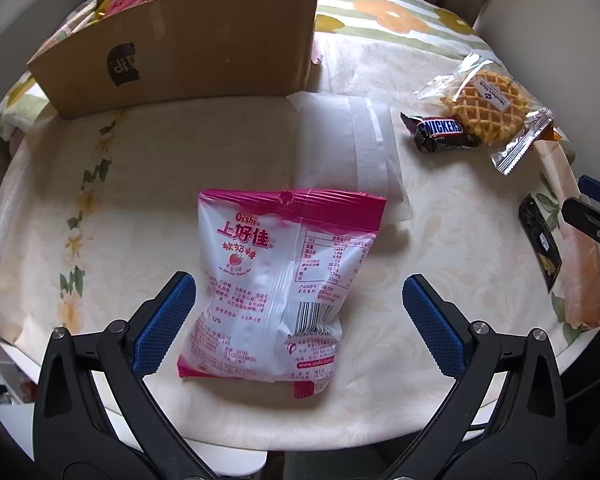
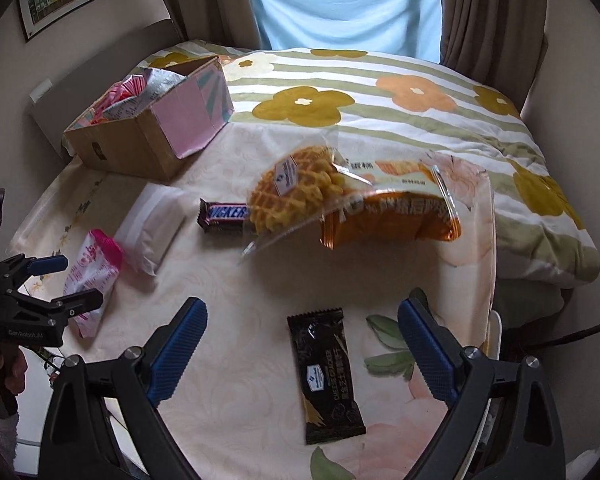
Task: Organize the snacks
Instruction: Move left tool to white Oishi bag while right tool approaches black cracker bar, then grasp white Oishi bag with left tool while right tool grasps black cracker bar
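A pink and white Oishi candy bag lies flat on the table between the fingers of my open left gripper, which does not touch it. Behind it rests a white pouch. A Snickers bar and a wrapped waffle lie to the right. In the right wrist view my open right gripper straddles a black cracker packet. The candy bag, Snickers bar, waffle and an orange snack bag lie beyond. The left gripper shows at left.
A cardboard box holding several snack packs stands at the back left of the table; the same box is seen from the right. A floral quilt lies behind. The table's edge is close on the right.
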`<state>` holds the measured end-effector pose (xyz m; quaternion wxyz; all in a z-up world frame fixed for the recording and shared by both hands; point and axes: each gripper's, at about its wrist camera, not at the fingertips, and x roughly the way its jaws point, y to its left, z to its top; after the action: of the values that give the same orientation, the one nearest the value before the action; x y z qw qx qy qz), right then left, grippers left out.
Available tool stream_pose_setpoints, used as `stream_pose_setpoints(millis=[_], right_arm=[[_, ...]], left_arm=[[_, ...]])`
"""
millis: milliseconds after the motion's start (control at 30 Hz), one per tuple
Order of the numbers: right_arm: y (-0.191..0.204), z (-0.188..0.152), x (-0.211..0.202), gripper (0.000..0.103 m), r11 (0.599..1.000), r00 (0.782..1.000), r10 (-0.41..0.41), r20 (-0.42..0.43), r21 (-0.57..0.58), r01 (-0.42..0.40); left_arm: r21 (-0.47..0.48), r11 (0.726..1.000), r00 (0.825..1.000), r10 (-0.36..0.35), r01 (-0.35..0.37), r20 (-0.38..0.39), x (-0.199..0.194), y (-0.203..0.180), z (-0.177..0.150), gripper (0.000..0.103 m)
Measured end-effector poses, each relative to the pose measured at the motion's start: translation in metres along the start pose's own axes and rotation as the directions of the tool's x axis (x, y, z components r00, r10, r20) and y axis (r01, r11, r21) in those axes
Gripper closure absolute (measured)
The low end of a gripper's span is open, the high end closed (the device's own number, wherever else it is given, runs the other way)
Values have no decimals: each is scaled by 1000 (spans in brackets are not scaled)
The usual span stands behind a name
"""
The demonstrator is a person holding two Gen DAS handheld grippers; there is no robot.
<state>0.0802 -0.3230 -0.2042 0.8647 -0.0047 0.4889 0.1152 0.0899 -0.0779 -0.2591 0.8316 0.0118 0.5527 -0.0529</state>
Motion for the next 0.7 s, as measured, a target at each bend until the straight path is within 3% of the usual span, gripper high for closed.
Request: stream_pose_setpoints(millis=[333,467,567,700], right_arm=[[-12,-31,20,8,999,999,18,-28,-45,-19],[-13,-37,26,9,999,999,22,-50,-46,-24],[-14,-39,26,14,998,998,30,-50,-51,-32],[-10,-41,29,29,997,997,16,-75,-80,-22]], left_arm=[[11,1000,1000,24,-24,-20,23,3,4,1],[21,998,998,57,-56,-39,28,3,1,14],[-3,999,998,43,-43,-42,26,5,-1,23],[9,999,998,52,-52,-43,25,3,-1,32]])
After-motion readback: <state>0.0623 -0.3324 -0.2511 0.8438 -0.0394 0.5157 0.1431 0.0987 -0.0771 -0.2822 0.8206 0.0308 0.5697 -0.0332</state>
